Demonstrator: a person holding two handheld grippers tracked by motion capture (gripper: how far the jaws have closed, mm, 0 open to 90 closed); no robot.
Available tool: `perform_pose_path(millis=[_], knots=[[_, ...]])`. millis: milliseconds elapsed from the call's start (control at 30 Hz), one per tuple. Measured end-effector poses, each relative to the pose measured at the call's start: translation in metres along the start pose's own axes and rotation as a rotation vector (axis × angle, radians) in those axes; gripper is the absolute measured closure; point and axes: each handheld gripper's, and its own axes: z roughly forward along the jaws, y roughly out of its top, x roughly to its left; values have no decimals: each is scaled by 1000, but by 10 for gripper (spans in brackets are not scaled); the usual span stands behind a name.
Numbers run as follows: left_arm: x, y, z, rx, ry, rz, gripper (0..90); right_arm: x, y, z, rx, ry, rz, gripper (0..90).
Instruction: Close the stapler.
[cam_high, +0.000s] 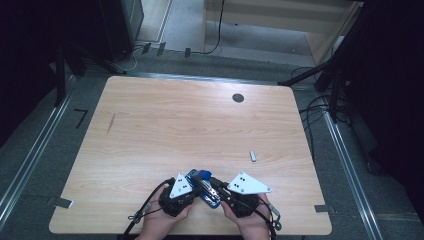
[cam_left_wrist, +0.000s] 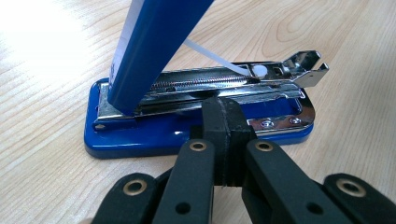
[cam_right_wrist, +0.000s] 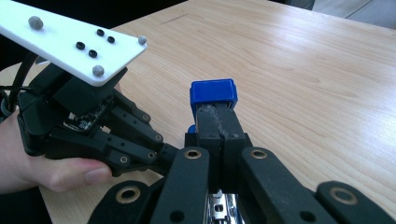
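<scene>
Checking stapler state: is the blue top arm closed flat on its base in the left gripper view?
No, the stapler has its blue top arm swung up, baring the metal staple channel.

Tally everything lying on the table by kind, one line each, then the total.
Blue stapler, top swung open: 1
Small silver strip, apparently staples, lying apart: 1
Grippers at the stapler: 2, the left gripper and the right gripper
Total: 4

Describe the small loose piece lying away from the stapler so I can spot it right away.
On the wooden table, look right of the blue stapler toward the right edge. The small silvery piece lies alone there. It is pale and elongated, unlike the round dark hole farther back.
</scene>
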Motion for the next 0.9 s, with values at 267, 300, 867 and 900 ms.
perform_pose_path(millis=[267,300,867,900], knots=[[0,0,0,4,1,6,900,1,7,4,-5,1,-4,900],[0,0,0,4,1,6,900,1,7,4,-5,1,-4,900],[-1,0,0,2,2,12,900,1,13,10,-12,3,-18,900],[-1,0,0,1,3,12,900,1,14,10,-12,5,-16,900]])
